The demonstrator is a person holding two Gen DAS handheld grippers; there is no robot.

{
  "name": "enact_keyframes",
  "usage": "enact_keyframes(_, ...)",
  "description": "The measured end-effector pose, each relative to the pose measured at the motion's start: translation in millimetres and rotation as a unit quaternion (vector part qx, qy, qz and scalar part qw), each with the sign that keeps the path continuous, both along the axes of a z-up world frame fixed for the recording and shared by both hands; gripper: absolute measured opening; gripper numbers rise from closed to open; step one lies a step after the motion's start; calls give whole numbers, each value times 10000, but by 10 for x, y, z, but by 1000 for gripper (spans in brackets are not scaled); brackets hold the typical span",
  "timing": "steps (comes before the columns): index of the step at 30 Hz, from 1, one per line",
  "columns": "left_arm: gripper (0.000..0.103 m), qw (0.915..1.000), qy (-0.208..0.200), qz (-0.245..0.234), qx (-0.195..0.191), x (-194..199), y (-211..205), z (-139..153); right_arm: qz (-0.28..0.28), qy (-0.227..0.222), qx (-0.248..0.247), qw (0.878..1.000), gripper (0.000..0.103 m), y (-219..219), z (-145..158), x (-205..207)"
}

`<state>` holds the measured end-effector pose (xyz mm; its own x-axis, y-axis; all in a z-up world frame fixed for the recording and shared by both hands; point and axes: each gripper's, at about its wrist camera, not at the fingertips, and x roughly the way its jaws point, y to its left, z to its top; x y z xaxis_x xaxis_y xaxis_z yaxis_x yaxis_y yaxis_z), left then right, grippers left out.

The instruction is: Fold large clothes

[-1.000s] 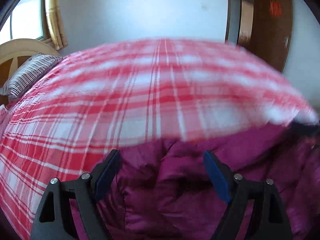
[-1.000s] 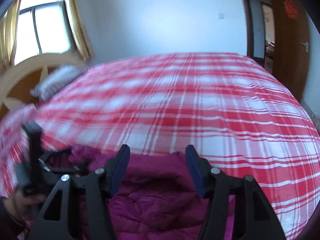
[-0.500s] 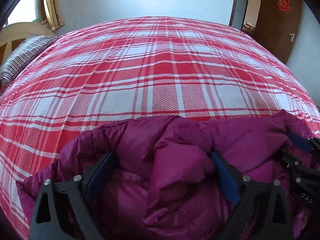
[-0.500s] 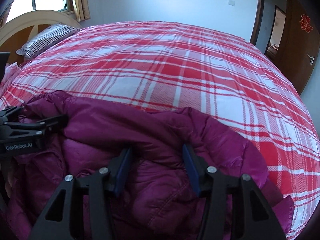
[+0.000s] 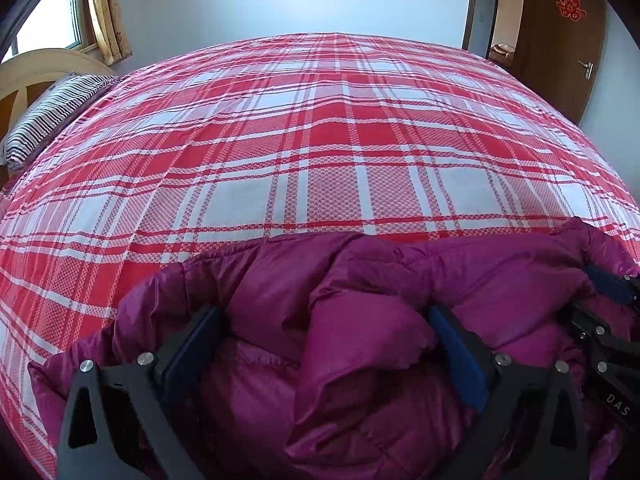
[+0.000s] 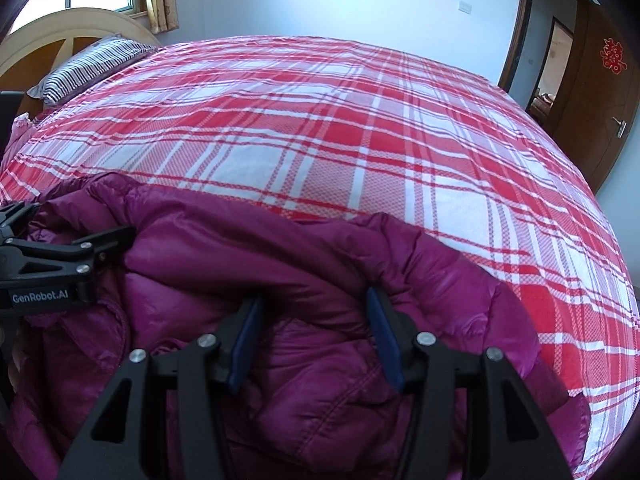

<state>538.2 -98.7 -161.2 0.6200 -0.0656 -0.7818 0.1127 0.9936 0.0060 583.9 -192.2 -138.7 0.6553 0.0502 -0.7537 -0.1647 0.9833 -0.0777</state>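
The purple padded jacket [image 5: 360, 344] lies bunched at the near edge of the bed [image 5: 320, 140], where a second ago it was only coming into view in blurred, moving pictures; now it has settled, so I judge the folding can begin. The left gripper [image 5: 328, 344] and right gripper [image 6: 314, 332] have fingers apart, shiny quilted folds bulging between them. The checked red-white sheet looks flat and woven.

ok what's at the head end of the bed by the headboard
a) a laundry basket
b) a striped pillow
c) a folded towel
b: a striped pillow lies against the wooden headboard at the edge of the plaid bedspread.
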Motion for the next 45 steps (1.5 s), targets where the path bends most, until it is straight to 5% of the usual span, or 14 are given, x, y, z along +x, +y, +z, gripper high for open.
enact_keyframes(9, 102, 10000, -87, 21, 38, -24, -10, 0, 137, -638, 868, 9941, 59, -78, 412, -300)
enact_keyframes(13, 102, 9999, -93, 24, 48, -28, -13, 0, 151, -485, 1233, 9911, 60, 9, 524, -181)
enact_keyframes(19, 102, 10000, -82, 18, -36, -24, 5, 0, 44, 207, 864, 9960, 59, 84, 112, 170)
enact_keyframes(45, 102, 10000, -37, 12, -29, -10, -6, -9, 18, 265, 664, 9974, 61, 126, -20, 235)
